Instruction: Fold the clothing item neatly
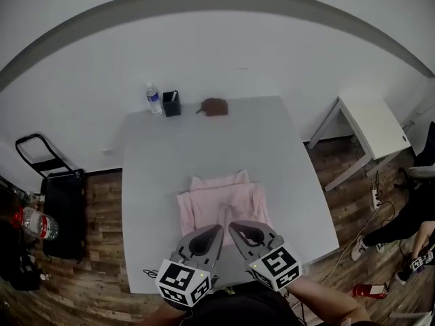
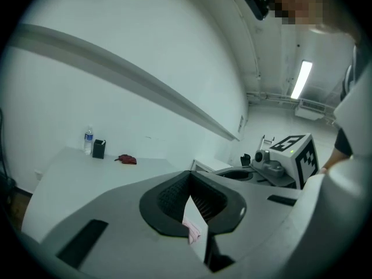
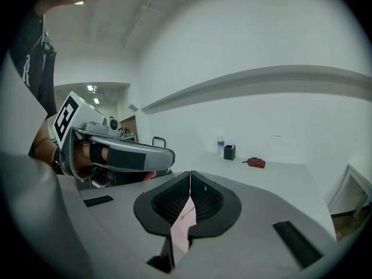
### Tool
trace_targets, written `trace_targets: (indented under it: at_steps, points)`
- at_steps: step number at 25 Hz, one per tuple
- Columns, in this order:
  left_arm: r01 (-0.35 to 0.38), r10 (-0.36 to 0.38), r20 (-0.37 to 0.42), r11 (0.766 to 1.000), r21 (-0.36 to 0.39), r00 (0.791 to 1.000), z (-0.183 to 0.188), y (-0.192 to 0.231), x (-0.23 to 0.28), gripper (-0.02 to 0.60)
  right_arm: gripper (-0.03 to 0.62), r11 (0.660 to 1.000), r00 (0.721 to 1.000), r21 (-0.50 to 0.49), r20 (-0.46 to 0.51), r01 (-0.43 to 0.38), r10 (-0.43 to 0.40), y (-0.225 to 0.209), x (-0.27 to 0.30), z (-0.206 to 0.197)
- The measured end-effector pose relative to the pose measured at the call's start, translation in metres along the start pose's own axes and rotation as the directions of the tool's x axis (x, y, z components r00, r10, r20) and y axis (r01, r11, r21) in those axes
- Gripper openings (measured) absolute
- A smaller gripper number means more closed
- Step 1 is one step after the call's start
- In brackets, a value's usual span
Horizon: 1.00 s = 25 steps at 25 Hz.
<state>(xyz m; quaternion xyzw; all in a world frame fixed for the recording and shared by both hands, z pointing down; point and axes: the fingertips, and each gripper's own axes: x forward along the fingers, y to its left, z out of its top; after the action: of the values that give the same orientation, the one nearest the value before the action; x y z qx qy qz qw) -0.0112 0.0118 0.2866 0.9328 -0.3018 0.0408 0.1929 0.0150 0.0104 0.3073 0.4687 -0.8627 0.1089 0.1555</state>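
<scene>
nearest the person, the left gripper (image 1: 216,231) and right gripper (image 1: 234,228) each pinch the near edge of the pink garment (image 1: 221,201), which lies flat on the grey table (image 1: 204,141). a fold seems to be starting; next, that edge likely needs lifting evenly and carrying toward the far edge.

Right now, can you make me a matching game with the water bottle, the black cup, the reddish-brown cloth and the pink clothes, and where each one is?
Things:
1. water bottle
2. black cup
3. reddish-brown cloth
4. pink garment

Places:
A. near edge, pinched by the left gripper and the right gripper
B. far edge, around the middle
C. far left corner, outermost
D. far edge, just right of the bottle

Pairs: 1-C, 2-D, 3-B, 4-A
</scene>
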Motion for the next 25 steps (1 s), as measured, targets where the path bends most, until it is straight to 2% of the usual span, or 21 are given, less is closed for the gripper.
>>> trace_targets:
  at_steps: [5, 10, 18, 25]
  points:
    - [-0.063, 0.062, -0.026, 0.997, -0.039, 0.998, -0.015, -0.005, 0.001, 0.006, 0.015, 1.000, 1.000, 0.003, -0.020, -0.004, 0.004, -0.005, -0.005, -0.009]
    - [-0.109, 0.108, -0.031, 0.994, -0.031, 0.994, -0.016, -0.005, 0.011, 0.006, 0.014, 1.000, 1.000, 0.019, -0.019, -0.023, 0.024, -0.014, -0.010, -0.012]
    - [-0.142, 0.141, -0.040, 0.989, -0.031, 0.989, -0.015, -0.009, 0.028, 0.006, 0.014, 0.998, 0.999, 0.041, -0.004, -0.051, 0.051, -0.033, -0.013, -0.008]
    - [-0.167, 0.166, -0.050, 0.985, -0.033, 0.985, -0.018, -0.009, 0.031, 0.006, 0.014, 0.995, 0.996, 0.040, -0.004, -0.088, 0.089, -0.031, -0.011, -0.011]
